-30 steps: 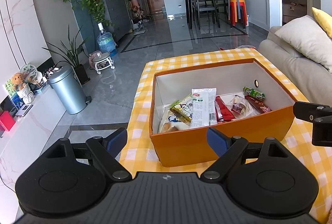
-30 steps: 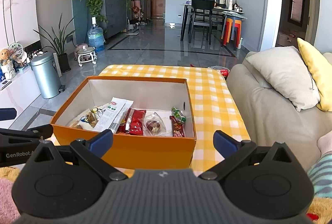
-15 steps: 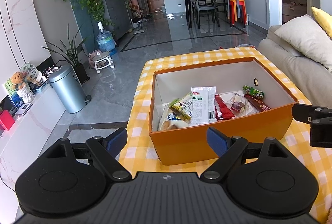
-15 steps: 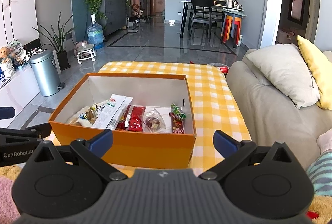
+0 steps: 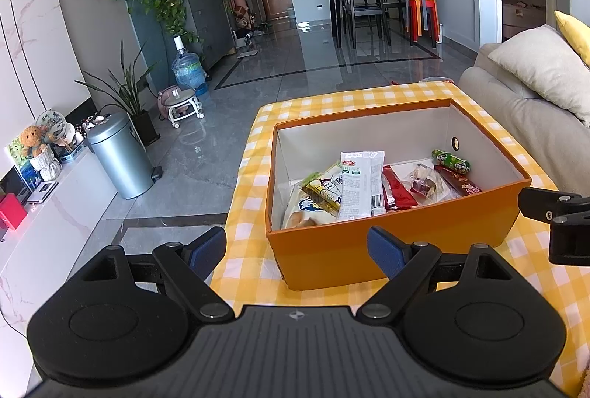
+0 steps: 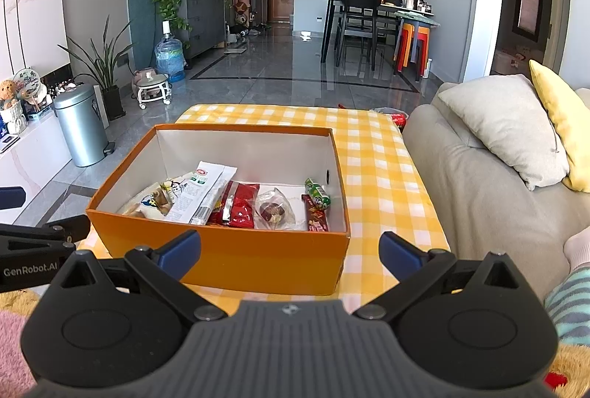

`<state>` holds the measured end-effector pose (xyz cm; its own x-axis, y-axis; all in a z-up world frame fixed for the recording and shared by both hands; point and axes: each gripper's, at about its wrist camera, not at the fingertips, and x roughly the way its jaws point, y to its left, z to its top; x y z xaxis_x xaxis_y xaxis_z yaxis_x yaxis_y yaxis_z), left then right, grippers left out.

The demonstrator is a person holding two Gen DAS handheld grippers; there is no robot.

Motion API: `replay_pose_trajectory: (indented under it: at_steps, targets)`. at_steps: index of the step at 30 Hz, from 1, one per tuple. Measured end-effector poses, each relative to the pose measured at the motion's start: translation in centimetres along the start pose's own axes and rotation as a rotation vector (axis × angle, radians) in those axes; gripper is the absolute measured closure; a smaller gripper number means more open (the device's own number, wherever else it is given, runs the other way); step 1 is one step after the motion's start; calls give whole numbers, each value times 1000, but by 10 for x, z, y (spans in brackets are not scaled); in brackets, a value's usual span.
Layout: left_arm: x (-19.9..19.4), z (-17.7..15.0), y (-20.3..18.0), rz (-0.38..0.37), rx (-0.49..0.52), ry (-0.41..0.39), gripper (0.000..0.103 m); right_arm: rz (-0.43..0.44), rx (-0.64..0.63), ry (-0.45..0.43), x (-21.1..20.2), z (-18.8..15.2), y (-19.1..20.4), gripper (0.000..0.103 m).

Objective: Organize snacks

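An open orange box (image 5: 387,243) (image 6: 221,258) stands on a yellow checked tablecloth (image 5: 250,184) (image 6: 376,154). Inside lie several snacks: a white packet (image 5: 359,182) (image 6: 206,189), a red packet (image 5: 398,189) (image 6: 241,204), a clear-wrapped pastry (image 5: 424,182) (image 6: 273,210), a green roll (image 5: 450,160) (image 6: 317,193) and a yellow cartoon packet (image 5: 324,191). My left gripper (image 5: 297,252) is open and empty, just short of the box's near left corner. My right gripper (image 6: 289,250) is open and empty, in front of the box's near wall.
A grey sofa (image 6: 479,184) with a beige cushion (image 6: 505,125) and a yellow cushion (image 6: 560,125) flanks the table on the right. A metal bin (image 5: 120,154) stands on the floor to the left. A white shelf (image 5: 48,232) holds small items at far left.
Both grippers have drawn back and up slightly from the box, so more of its inside shows. Both stay open and empty. The snacks have not moved.
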<state>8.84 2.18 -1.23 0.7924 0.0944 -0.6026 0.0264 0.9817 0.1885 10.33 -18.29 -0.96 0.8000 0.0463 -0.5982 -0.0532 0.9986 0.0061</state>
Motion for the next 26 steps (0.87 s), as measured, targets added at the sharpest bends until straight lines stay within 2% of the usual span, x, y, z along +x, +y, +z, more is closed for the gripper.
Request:
replay_pose_trajectory:
  at_steps: [7,26]
  targets:
    - [-1,-8,3,-15,-14,6,2,2,1,8,0,-1,1,4]
    - [-9,1,1,-20,-13,-27,2,3,3,29,1,-2,2,4]
